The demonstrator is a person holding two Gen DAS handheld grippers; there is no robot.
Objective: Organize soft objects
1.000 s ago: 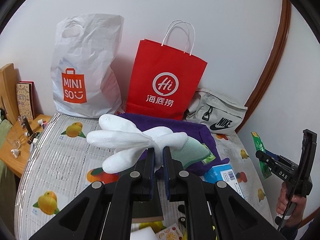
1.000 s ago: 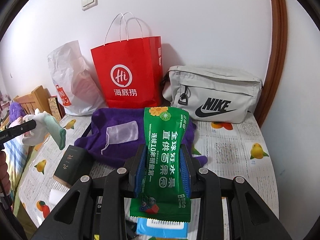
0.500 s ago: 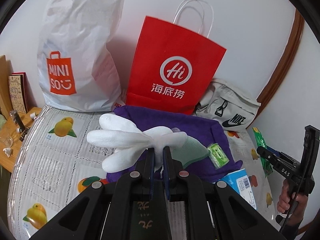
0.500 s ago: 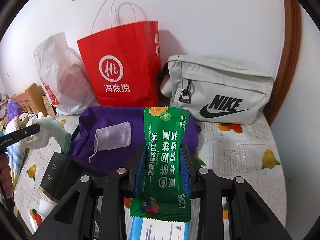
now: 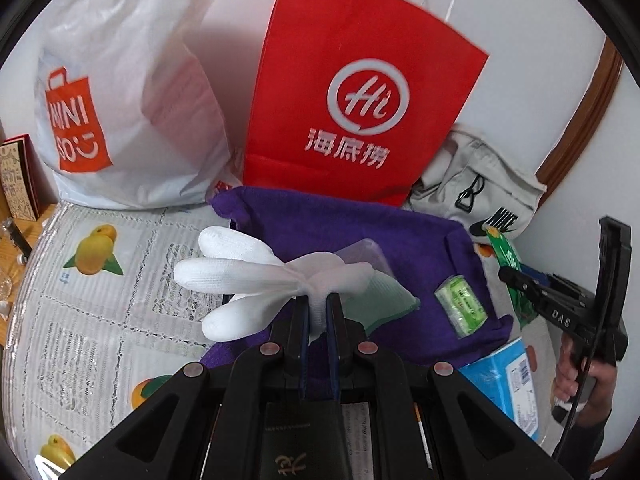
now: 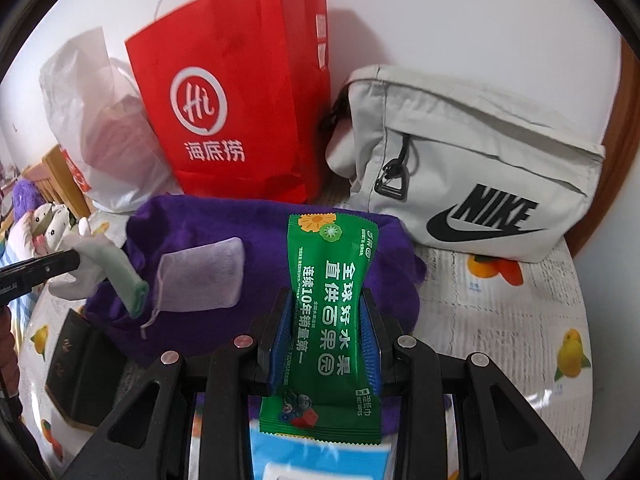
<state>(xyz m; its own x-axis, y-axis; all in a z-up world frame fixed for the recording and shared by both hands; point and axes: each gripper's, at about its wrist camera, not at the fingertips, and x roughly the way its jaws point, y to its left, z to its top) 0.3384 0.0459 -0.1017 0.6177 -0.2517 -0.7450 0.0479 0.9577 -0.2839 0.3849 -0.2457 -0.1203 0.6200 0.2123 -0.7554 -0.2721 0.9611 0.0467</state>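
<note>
My left gripper (image 5: 318, 300) is shut on a white glove (image 5: 248, 276) with a green cuff, held above a purple towel (image 5: 404, 240). My right gripper (image 6: 326, 300) is shut on a green wet-wipes packet (image 6: 326, 292), held upright over the same purple towel (image 6: 192, 216). A small translucent pouch (image 6: 204, 276) lies on the towel. The glove (image 6: 108, 260) and the left gripper show at the left of the right wrist view. The right gripper (image 5: 516, 280) with the green packet (image 5: 508, 256) shows at the right of the left wrist view.
A red paper bag (image 5: 360, 92), a white Miniso plastic bag (image 5: 120, 100) and a grey Nike pouch (image 6: 472, 168) stand along the wall behind the towel. A small green pack (image 5: 460, 304) lies on the towel, a blue packet (image 5: 504, 380) and a dark box (image 6: 76, 376) lie near it.
Both grippers have moved forward toward the bags at the wall, each keeping its hold. The bags and the towel appear larger and closer.
</note>
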